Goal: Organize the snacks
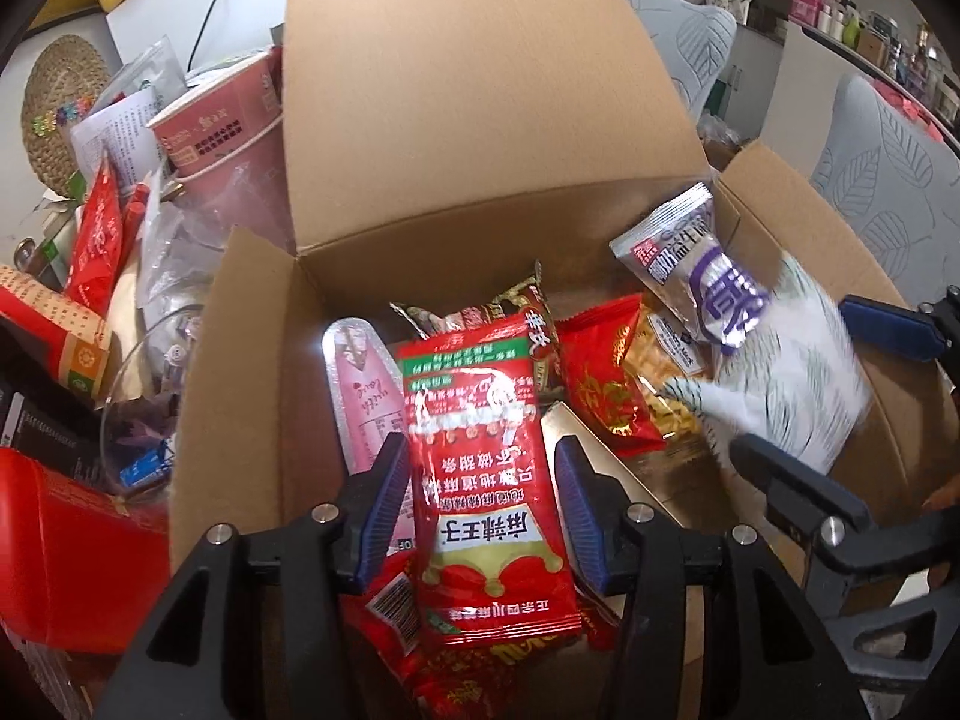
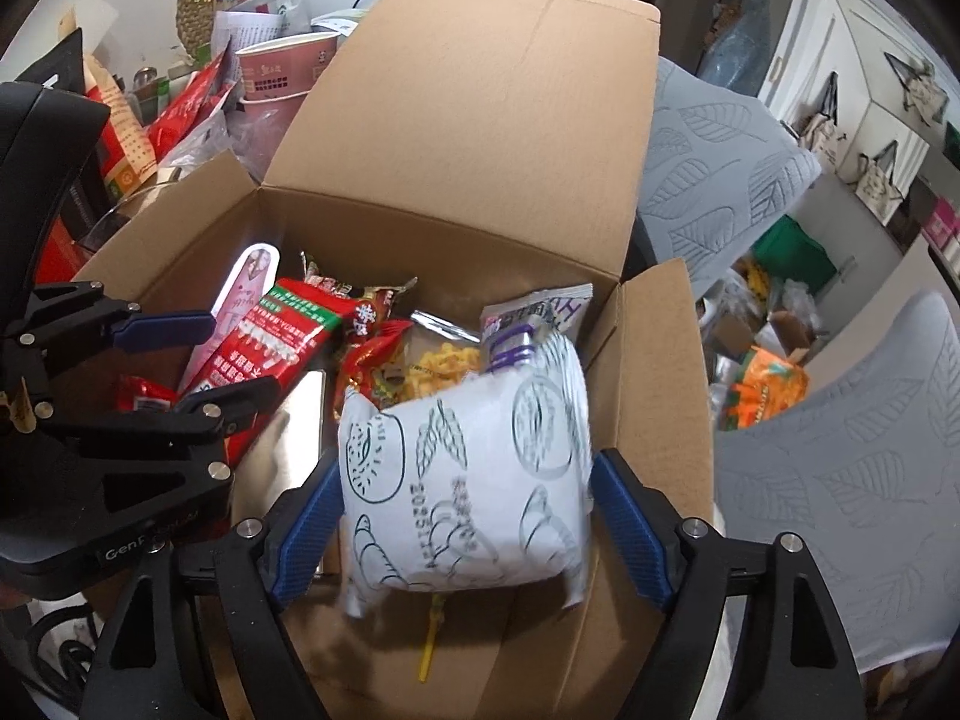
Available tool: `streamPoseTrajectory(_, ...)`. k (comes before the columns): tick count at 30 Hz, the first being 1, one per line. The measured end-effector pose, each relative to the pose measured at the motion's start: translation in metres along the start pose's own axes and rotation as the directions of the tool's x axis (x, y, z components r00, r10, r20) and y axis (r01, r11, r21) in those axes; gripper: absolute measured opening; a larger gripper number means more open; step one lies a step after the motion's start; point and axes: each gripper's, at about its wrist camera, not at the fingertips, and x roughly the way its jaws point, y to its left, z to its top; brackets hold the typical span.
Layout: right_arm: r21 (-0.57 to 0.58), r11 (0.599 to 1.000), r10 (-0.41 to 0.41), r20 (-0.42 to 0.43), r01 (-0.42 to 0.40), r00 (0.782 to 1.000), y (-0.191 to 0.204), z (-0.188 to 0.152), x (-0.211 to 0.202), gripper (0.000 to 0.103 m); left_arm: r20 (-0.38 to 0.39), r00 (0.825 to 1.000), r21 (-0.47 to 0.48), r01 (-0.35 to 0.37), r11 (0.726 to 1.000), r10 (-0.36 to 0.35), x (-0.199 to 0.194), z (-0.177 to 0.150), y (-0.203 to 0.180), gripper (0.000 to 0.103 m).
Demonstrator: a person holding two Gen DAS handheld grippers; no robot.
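1. The left gripper (image 1: 480, 510) points down into the open cardboard box (image 1: 480, 180), its 2 blue-padded fingers (image 1: 384, 510) standing on either side of a long red snack packet (image 1: 489, 504).
2. In the left wrist view a gap shows between each pad and the packet's edges; the jaws are about half spread, and I cannot tell for sure whether the packet is pinched or merely lies between them.
3. That red packet lies lengthwise over other red wrappers at the near end of the box, its far end beside a pink-and-silver sachet (image 1: 360, 384).
4. The right gripper (image 2: 474, 516) also points down into the box (image 2: 480, 120), at its right side, jaws spread wide.
5. A puffy white bag printed with bread drawings (image 2: 474, 480) sits between the right fingers (image 2: 630, 522). The right pad stands just clear of it; on the left the bag overlaps the pad, so contact there is uncertain. The bag is blurred.
6. In the left wrist view the same white bag (image 1: 798, 372) appears blurred at the right of the box, above a yellow snack pack (image 1: 660, 372) and a red wrapper (image 1: 600, 384).
7. A silver-and-purple packet (image 1: 696, 264) leans against the box's right wall, just behind the white bag.
8. Outside the box, on the left, stand a pink paper cup (image 1: 222, 120) and assorted red packages.
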Motion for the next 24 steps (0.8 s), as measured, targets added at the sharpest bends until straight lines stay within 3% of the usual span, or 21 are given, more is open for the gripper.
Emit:
streamPoseTrajectory(6, 0.011, 1.0, -0.024, 0.044, 0.024, 0.999, -0.004, 0.004, -0.021, 0.092, 0.044, 0.999, -0.015, -0.011, 1.0, 0.012, -0.02, 0.0, 0.002, 0.069)
streamPoseTrajectory(16, 0.04, 0.998, -0.048, 0.096, 0.045, 0.994, -0.006, 0.011, -0.052, 0.092, 0.133, 0.991, -0.023, -0.02, 1.0, 0.023, -0.067, 0.0, 0.007, 0.07)
streamPoseTrajectory(24, 0.073, 0.997, -0.043, 0.181, 0.03, 0.983, -0.008, 0.014, -0.094, 0.092, 0.224, 0.974, -0.04, -0.035, 0.999, 0.043, -0.113, -0.003, 0.018, 0.07)
